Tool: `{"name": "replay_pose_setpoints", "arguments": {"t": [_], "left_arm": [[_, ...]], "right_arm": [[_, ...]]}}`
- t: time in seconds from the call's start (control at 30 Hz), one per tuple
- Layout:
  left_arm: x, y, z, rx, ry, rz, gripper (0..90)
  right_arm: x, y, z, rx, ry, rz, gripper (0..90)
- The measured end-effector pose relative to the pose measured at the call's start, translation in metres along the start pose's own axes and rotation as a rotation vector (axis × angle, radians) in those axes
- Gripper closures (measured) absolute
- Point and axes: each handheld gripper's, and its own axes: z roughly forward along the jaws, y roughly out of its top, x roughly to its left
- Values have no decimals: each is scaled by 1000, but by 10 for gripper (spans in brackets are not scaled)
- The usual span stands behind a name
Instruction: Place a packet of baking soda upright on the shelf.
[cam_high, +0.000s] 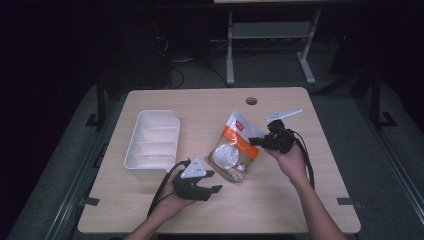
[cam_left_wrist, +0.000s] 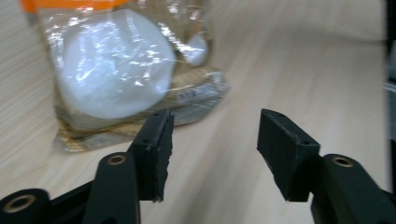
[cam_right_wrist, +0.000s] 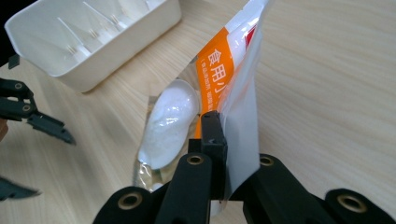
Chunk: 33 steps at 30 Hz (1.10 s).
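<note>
A clear plastic bag (cam_high: 234, 146) with an orange label and white powder lies in the middle of the table. My right gripper (cam_high: 256, 140) is shut on its right edge, and in the right gripper view the bag (cam_right_wrist: 219, 84) stands pinched between the jaws of my right gripper (cam_right_wrist: 229, 154). My left gripper (cam_high: 214, 181) is open just in front of the bag's near end, a little apart from it. In the left gripper view the bag (cam_left_wrist: 121, 70) lies just beyond the spread jaws of my left gripper (cam_left_wrist: 212, 149), with nothing between them.
A white divided tray (cam_high: 152, 141) stands to the left of the bag and appears again at the top left (cam_right_wrist: 93, 37) of the right gripper view. The wooden table (cam_high: 280, 200) has a cable hole (cam_high: 251, 100) near its far edge. A dark floor and a grey frame lie beyond.
</note>
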Motion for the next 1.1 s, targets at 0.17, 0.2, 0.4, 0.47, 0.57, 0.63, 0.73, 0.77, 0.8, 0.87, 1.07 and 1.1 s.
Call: {"name": "replay_pose_setpoints", "arguments": {"t": [0.17,0.2,0.4,0.47,0.57,0.63,0.73,0.77,0.8,0.87,1.07,1.1], "left_arm": [[-6,-7,-4,10,2,19,334],[-7,-9,-5,5,2,14,321],[-8,-17,-11,-6,-8,-3,273],[-10,-20,-11,0,-9,6,264],[-12,-20,-9,15,2,25,250],[-12,-20,-9,13,0,26,243],[-12,-21,-9,13,3,36,242],[-12,-21,-9,10,-1,34,243],[-12,-21,-9,10,-1,34,243],[-11,-22,-9,5,-4,38,242],[-11,-22,-8,4,-3,48,243],[-11,-22,-8,7,-1,54,243]], "right_arm": [[8,10,-9,5,-7,-40,896],[12,14,-12,11,-14,-57,895],[24,28,-19,21,-22,-116,897],[28,32,-21,27,-31,-138,897],[32,38,-22,31,-39,-162,898],[34,40,-22,35,-41,-167,898],[40,47,-23,46,-52,-195,899],[41,48,-23,48,-54,-198,899],[42,50,-23,51,-56,-202,899],[45,53,-22,55,-58,-214,900],[50,61,-20,61,-60,-228,900],[51,65,-18,65,-62,-231,900]]}}
